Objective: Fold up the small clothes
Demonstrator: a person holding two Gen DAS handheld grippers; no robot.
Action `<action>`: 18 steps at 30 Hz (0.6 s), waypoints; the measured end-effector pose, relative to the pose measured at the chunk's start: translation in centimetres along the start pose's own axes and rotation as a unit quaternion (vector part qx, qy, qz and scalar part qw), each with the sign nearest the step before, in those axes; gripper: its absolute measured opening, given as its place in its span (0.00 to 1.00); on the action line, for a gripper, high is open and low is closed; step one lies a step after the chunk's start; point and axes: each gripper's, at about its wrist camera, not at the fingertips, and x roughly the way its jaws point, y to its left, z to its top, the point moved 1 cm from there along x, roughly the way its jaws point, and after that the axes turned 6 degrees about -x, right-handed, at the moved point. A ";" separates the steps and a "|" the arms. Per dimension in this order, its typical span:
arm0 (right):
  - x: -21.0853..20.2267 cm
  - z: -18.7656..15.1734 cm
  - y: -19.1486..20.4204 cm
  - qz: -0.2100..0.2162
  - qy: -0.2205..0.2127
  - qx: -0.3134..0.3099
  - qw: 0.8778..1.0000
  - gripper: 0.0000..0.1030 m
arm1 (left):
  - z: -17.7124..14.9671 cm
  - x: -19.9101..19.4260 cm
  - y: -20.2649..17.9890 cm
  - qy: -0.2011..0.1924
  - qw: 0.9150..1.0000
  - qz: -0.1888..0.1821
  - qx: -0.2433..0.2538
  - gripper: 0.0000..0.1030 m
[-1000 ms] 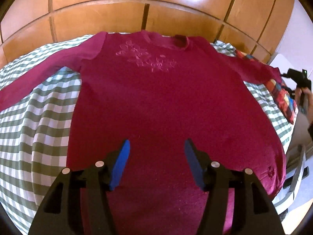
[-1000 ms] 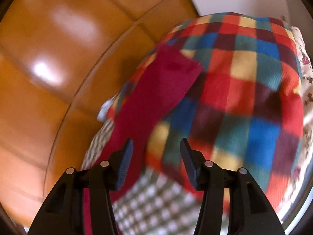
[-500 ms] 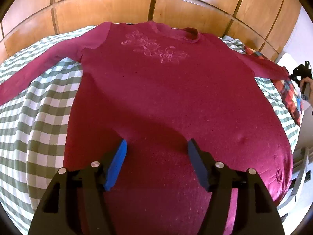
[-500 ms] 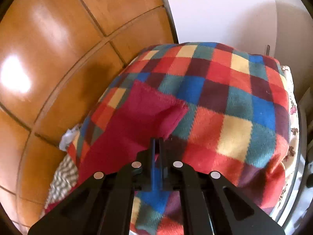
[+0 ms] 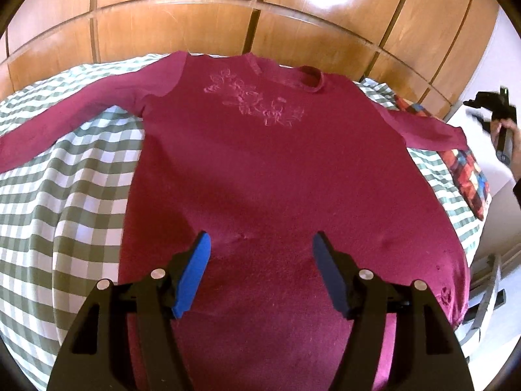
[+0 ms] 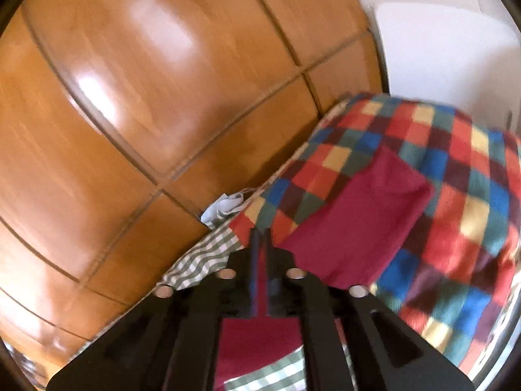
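A maroon sweater lies flat on a green-checked bed before wood-panelled doors; left claw gapes wide above it, right claw pinches its sleeve over a multicoloured blanket

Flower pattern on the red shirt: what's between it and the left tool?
Just plain red shirt cloth, with a little wrinkle near the left tool. Nothing else. The left wrist view shows it.

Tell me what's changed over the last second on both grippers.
The right gripper rose over the sleeve; its jaws, wide a second ago, shut and have just been opening, maroon fabric showing in the narrow gap, grip unclear. The left gripper widened slightly. Unchanged: it hovers open over the sweater, spread flat on the checked bedcover.
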 end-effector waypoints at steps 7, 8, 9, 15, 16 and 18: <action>-0.8 -1.9 -6.8 -0.050 -0.004 0.075 0.996 0.65 | -0.2 0.4 0.5 0.009 1.000 -0.001 -0.006 0.64; -0.1 -2.1 -7.7 -0.051 0.003 0.083 0.995 0.65 | -0.2 0.5 0.5 0.011 1.000 0.001 -0.006 0.64; 0.5 -2.3 -8.1 -0.052 0.010 0.086 0.995 0.65 | -0.3 0.6 0.5 0.013 1.000 0.004 -0.005 0.64; 6.2 -2.9 -10.6 -0.083 0.053 0.115 0.988 0.39 | -0.3 0.9 0.1 0.019 1.000 0.022 -0.010 0.64; 6.8 -2.6 -10.7 -0.091 0.052 0.111 0.988 0.34 | -0.3 0.9 0.0 0.020 0.999 0.023 -0.010 0.64; 7.5 -1.8 -10.1 -0.101 0.054 0.089 0.989 0.09 | -0.3 1.0 -0.2 0.022 0.999 0.026 -0.006 0.64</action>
